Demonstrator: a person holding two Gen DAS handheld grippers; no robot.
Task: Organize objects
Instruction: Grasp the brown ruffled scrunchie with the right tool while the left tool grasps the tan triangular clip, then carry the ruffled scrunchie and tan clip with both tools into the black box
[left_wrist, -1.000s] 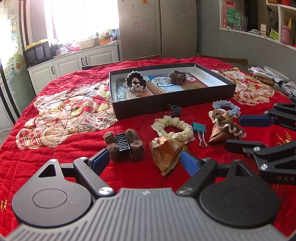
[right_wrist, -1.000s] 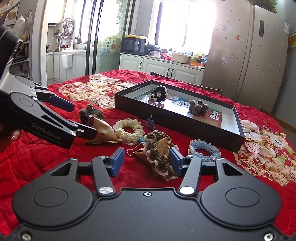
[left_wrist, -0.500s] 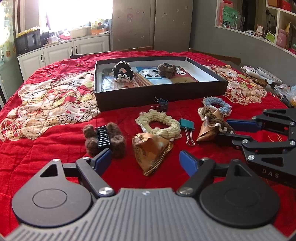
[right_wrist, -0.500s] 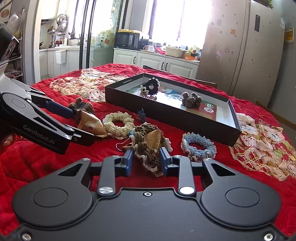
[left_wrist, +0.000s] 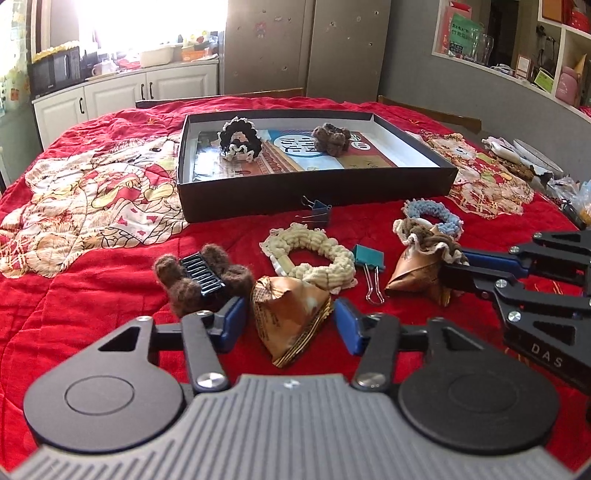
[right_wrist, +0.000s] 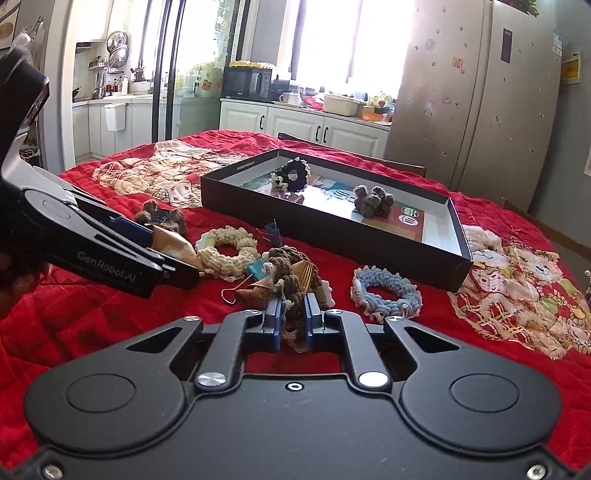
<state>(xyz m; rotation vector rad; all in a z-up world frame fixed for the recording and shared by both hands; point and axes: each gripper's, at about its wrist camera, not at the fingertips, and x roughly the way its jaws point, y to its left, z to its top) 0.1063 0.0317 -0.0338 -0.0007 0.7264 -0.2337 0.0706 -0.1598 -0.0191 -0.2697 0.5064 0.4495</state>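
At the centre of the right wrist view, my right gripper (right_wrist: 293, 322) has its jaws closed on the brown scrunchie (right_wrist: 291, 291), which drapes over a paper cone (right_wrist: 280, 286) on the red quilt (right_wrist: 92, 314). In the lower middle of the left wrist view, my left gripper (left_wrist: 291, 323) holds its jaws open around the tan paper cone (left_wrist: 291, 317). The black box (left_wrist: 314, 192) sits upper centre, two hair pieces inside

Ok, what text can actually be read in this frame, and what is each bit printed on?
"GenRobot.AI": side of the left gripper, in the right wrist view.
"DAS": body of the right gripper, running out of the left wrist view.
Large characters on the printed sheet inside the black box: not legible.
Green sign on the shelf: too blurred.
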